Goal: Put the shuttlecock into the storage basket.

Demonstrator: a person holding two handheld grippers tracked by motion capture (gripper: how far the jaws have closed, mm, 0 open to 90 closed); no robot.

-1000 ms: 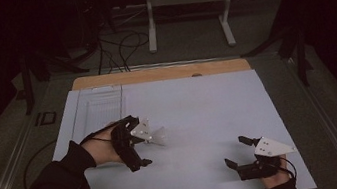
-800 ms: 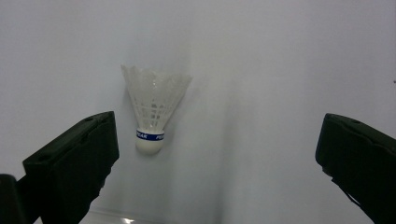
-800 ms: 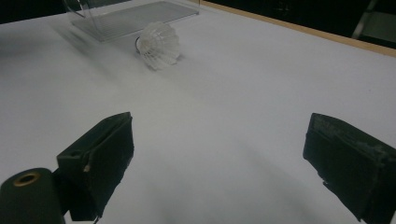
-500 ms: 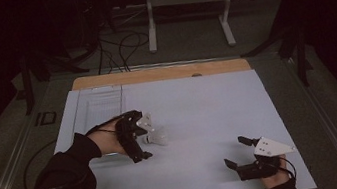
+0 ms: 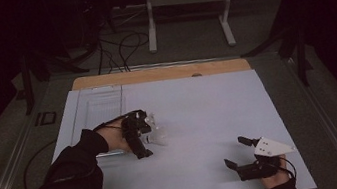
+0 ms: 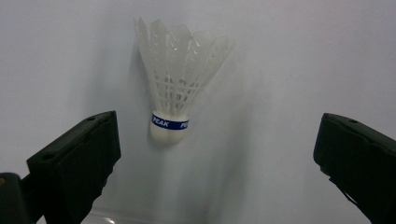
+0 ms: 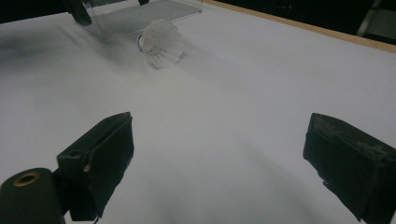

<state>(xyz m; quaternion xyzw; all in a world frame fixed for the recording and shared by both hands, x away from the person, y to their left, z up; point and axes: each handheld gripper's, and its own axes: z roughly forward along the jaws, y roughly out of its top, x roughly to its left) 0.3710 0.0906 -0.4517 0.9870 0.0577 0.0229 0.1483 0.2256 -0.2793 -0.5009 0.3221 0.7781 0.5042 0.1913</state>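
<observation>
Left claw [image 6: 215, 154] wide around shuttlecock [image 6: 180, 91], probably untouched, open white table [image 5: 200, 115] ahead

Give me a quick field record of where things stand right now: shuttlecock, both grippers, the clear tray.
shuttlecock: lying on the white table, cork toward the left gripper, blue band reading PEAK
left gripper: open, jaws either side of the shuttlecock, not touching it
right gripper: open, holding nothing, near the table's front right corner
clear tray: at the table's left side, behind the left hand
</observation>
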